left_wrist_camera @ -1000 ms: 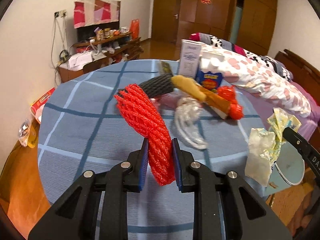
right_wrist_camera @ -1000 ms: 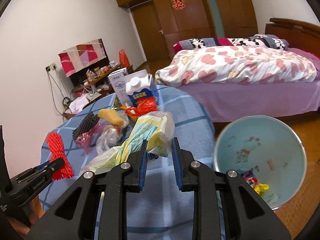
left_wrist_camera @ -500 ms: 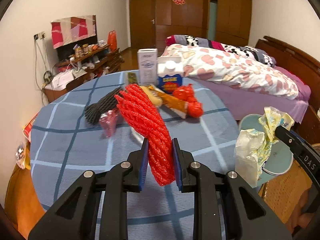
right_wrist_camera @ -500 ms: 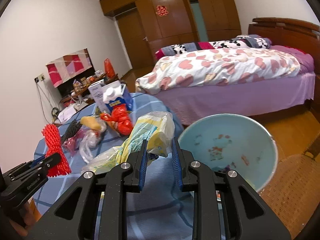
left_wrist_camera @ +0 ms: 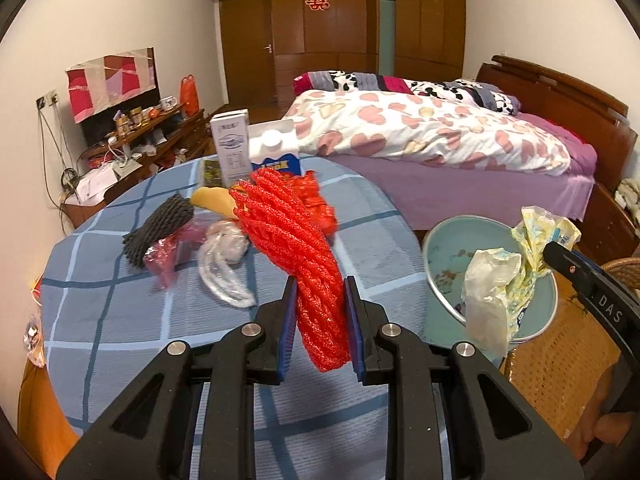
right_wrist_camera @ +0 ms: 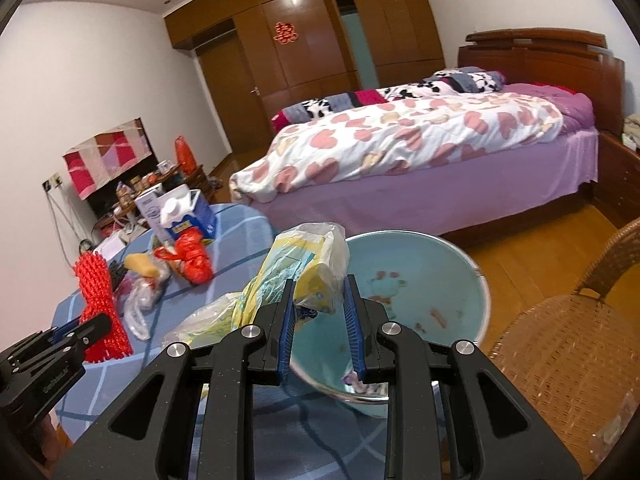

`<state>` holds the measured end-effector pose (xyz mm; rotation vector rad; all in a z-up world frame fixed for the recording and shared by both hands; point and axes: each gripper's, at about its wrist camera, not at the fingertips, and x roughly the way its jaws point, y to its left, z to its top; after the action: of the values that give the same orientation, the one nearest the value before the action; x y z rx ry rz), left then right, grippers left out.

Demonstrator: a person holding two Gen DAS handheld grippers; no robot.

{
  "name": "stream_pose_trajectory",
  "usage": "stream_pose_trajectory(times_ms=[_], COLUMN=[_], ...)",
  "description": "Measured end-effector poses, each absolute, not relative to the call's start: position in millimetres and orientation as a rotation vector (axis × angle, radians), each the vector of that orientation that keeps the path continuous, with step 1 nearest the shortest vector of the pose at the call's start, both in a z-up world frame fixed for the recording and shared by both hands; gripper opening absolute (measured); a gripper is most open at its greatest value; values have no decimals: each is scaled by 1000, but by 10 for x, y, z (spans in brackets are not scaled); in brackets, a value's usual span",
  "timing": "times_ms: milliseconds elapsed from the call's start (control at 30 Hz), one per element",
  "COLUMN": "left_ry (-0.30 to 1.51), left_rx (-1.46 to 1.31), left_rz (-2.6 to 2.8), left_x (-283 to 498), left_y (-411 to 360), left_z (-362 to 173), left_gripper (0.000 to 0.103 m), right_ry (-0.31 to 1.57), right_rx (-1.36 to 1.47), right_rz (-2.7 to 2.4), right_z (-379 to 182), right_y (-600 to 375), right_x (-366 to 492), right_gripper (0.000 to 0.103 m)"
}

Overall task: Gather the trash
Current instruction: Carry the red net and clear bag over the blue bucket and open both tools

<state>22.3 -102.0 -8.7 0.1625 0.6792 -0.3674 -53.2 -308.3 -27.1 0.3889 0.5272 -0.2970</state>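
Left hand-held gripper: clenched on a red foam net, which stands up between the blue pads and leans away over the surface.
Right hand-held gripper: grasping a crumpled yellow-and-clear plastic bag; the bag bulges above the pads, over the near rim of the basin.
Basin: pale blue, round, with small scraps inside; it sits just off the edge of the surface, on the bed side.
Surface: round, covered with a blue checked cloth.
Trash left on the surface, all farther from the basin than the held bag: a black foam net, a pink wrapper, a clear plastic bag, a yellow piece, a red plastic bag.
Cartons: a white box and a blue-and-white carton stand upright at the far edge of the surface from the basin.
Wicker chair: beside the basin, on the side away from the surface.
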Motion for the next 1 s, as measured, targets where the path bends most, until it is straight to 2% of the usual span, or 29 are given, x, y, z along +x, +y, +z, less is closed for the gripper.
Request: stream_pose_trajectory(times_ms=[500,1000], left_ry=[661,717], left_rx=[212,265], left_rz=[-462,-593], left_x=[176,202], left_y=[-1501,-2196], left_z=[-42,-226], left_gripper=[23,23], right_ry=[520,566], right_rx=[422,393], right_rz=[-423,-565], right_z=[-354,-552], right_y=[-3506,-3849], right_x=[-605,-589], right_gripper=[24,24])
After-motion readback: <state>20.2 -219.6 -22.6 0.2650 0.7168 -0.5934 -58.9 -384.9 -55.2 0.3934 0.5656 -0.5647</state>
